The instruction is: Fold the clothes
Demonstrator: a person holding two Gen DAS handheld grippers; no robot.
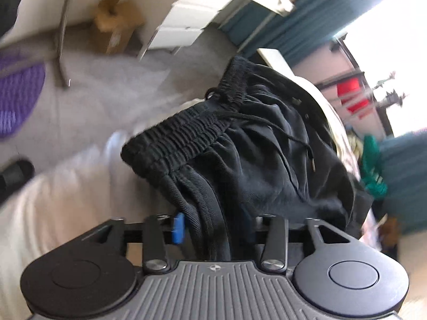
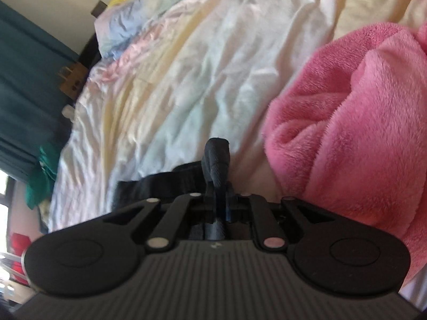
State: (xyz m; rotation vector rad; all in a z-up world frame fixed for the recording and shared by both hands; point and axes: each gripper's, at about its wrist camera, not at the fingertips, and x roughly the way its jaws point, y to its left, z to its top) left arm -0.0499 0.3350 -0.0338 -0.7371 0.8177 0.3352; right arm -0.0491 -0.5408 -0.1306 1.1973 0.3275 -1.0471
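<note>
A pair of black shorts [image 1: 256, 154] with an elastic drawstring waistband hangs bunched in front of the left wrist camera. My left gripper [image 1: 210, 229] is shut on a fold of the black fabric; one blue finger pad [image 1: 178, 228] shows beside it. In the right wrist view my right gripper [image 2: 217, 186] is shut on a thin edge of the same black shorts [image 2: 216, 157], which sticks up between the jaws, held above the bed.
A bed with a crumpled pastel sheet [image 2: 186, 66] lies under the right gripper. A pink fleece blanket [image 2: 355, 122] is heaped at the right. Teal curtains [image 2: 24, 85] hang at the left. A white cabinet [image 1: 210, 13] and a cardboard box [image 1: 114, 24] stand on the floor.
</note>
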